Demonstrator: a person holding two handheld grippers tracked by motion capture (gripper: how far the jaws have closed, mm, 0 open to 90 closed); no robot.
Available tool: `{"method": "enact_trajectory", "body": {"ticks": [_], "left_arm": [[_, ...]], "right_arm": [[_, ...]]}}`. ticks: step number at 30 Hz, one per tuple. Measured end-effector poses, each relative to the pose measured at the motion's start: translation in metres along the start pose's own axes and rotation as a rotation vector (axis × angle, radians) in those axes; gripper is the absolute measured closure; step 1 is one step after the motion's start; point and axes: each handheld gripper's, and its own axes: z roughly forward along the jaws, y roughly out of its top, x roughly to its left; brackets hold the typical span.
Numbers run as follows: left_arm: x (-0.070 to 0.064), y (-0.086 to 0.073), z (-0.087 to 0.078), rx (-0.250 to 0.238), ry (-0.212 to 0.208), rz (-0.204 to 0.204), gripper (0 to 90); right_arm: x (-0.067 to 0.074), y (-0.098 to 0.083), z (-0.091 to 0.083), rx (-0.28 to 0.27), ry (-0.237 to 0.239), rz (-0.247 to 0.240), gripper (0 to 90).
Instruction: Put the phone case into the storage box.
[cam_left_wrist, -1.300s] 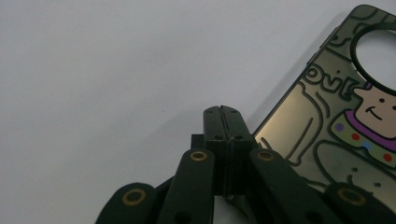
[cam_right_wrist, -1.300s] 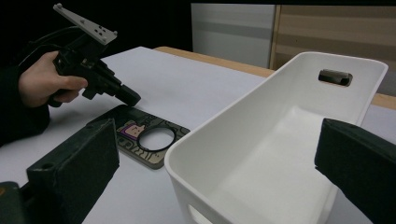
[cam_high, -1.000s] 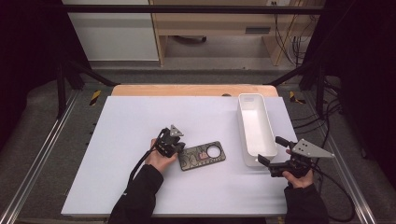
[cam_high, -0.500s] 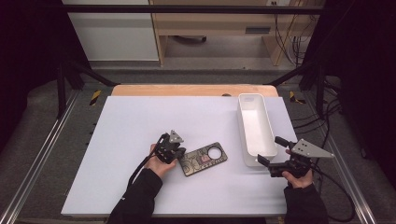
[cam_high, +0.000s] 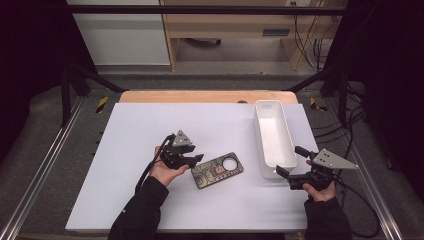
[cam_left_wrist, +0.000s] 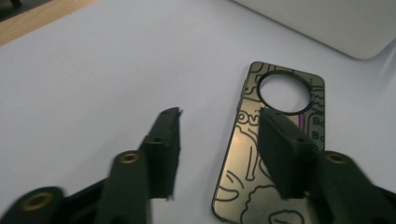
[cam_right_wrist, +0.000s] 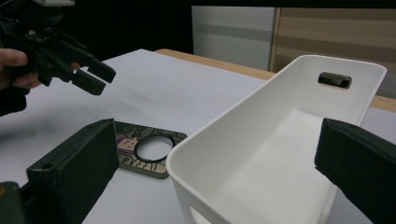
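Nearest the person, the left gripper (cam_high: 196, 159) is being held just above the near-left end of the phone case (cam_high: 217, 170), a flat, dark patterned plate with a round hole, which is lying on the white table sheet (cam_high: 125, 150) just left of the white bin (cam_high: 274, 140). Its jaws have just been opening and are standing partly apart with nothing between them; in the left gripper view the case (cam_left_wrist: 275, 154) is seen lying flat under the right-hand jaw, apparently released, though contact at the very edge cannot quite be ruled out from these angles.

To the right, the right gripper (cam_high: 292, 167) is being held near the bin's near end, jaws spread wide and empty; in its own view the bin's near corner (cam_right_wrist: 280, 154) is framed between them.

If the case is being meant for the bin, the step would be done best by a pinch across one long edge with one pad slid under it, since so thin a plate is easily skidded. Farther back, the bin should be steadied by the right gripper while the case is being lifted over its rim.
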Motion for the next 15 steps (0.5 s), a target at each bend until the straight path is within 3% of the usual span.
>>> {"method": "enact_trajectory", "body": {"ticks": [7,15], "left_arm": [[-0.005,0.019,0.003,0.0,-0.037,0.028,22.0],[-0.015,0.03,0.011,0.032,-0.055,0.06,9.0]], "right_arm": [[0.0,0.0,-0.001,-0.003,0.003,-0.001,0.4],[0.001,0.001,0.0,-0.003,0.008,-0.001,0.4]]}}
